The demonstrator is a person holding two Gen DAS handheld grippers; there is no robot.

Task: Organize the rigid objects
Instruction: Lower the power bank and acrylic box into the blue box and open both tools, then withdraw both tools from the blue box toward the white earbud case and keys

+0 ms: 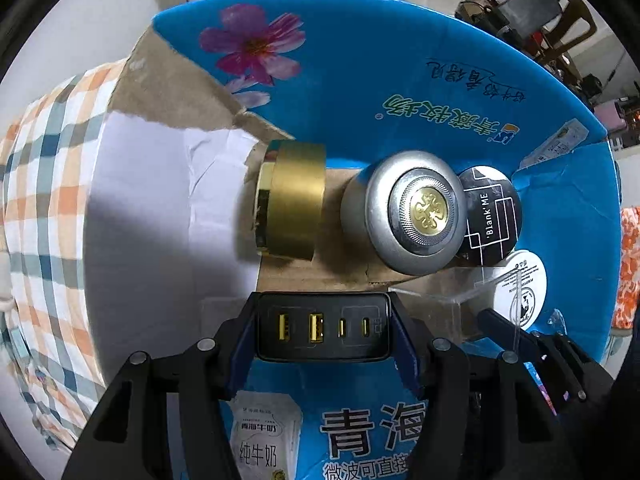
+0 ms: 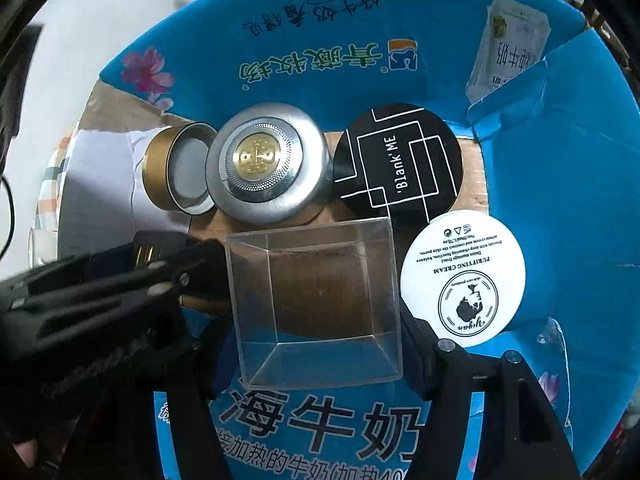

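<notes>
My left claw [image 1: 323, 330] pinches the black charger [image 1: 323, 328] just short of the gold tin [image 1: 292, 200], my right claw [image 2: 320, 344] pinches the clear box [image 2: 316, 304], so I lower each slowly into the blue carton [image 2: 560, 200] beside the silver tin [image 2: 268, 164].

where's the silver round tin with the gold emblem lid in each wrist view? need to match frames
Left wrist: the silver round tin with the gold emblem lid sits right of centre, tipped toward the camera, between the gold cylindrical tin and the black round 'Blank ME' compact.
Right wrist: upper centre-left, seen from above.
Shared landmark: the black compact, on the tin's right in both views.
</notes>
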